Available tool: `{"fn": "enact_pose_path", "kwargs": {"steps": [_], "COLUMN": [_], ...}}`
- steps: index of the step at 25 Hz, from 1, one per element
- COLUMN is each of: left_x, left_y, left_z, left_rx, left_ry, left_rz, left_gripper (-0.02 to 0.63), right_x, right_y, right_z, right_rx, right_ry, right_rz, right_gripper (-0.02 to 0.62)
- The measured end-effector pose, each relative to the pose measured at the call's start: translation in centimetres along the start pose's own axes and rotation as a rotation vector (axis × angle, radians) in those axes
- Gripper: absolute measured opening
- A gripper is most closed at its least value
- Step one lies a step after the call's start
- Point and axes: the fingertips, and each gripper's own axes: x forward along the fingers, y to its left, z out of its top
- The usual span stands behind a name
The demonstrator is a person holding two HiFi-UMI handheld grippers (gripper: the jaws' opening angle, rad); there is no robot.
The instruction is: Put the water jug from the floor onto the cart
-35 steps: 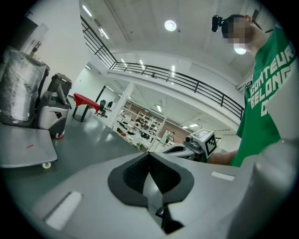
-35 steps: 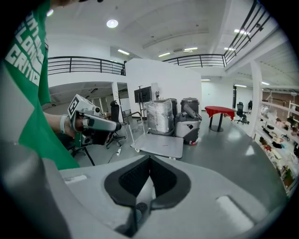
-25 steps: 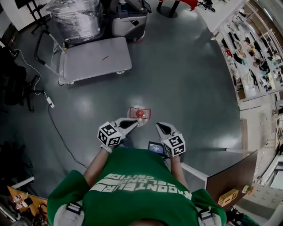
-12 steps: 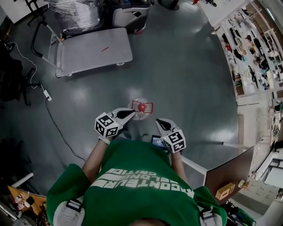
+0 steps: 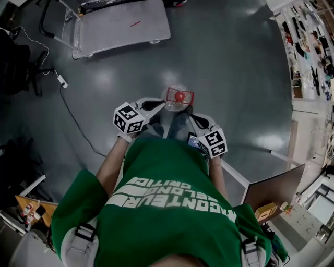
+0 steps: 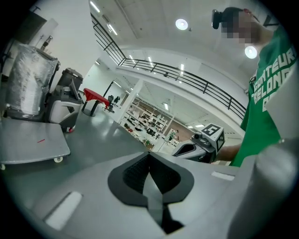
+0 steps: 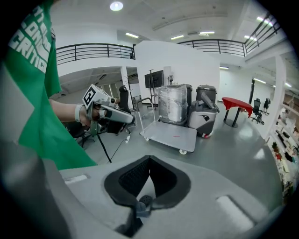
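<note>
Well, water jug (image 5: 176,100) upright (cap (image 5: 180,96) up)

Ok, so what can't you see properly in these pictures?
Water jug: head view shows only its top and red cap; how full it is cannot be told; neither gripper view shows it.
Cart: its far end is cut off by the head view's top edge.
Shelf items: too small to name in the head view.
Plastic-wrapped load: right gripper view; the wrap hides what's inside.

Bright ceiling lamps (image 7: 116,6), floor (image 5: 229,68) glare, strong fisheye distortion, dark vignetted corners.
</note>
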Motion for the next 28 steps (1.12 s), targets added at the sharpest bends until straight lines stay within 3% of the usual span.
{"fn": "enact_pose_path", "kwargs": {"steps": [10, 21, 28], "left_x": [2.0, 6.4, 8.7], "left_y": [0.3, 0.7, 1.4], "left_z": [-3.8, -4.7, -6.7], "left_rx": [-0.113, -0.109, -0.146], "left_ry": [0.069, 0.161, 0.218], "left_rz": [-0.058, -0.109, -0.102], "left_gripper": [0.011, 0.012, 0.012], "right_x": [1.5, 2.1, 1.2], "right_y": [-1.4, -6.2, -11.6], "right_z": [-2.1, -4.2, -6.1], "right_rx": [0.032, 0.103, 0.007], "right_ry": [0.023, 0.007, 0.046], "right_rz": [-0.014, -0.091, -0.126], "right_gripper": [-0.006, -0.006, -0.006]}}
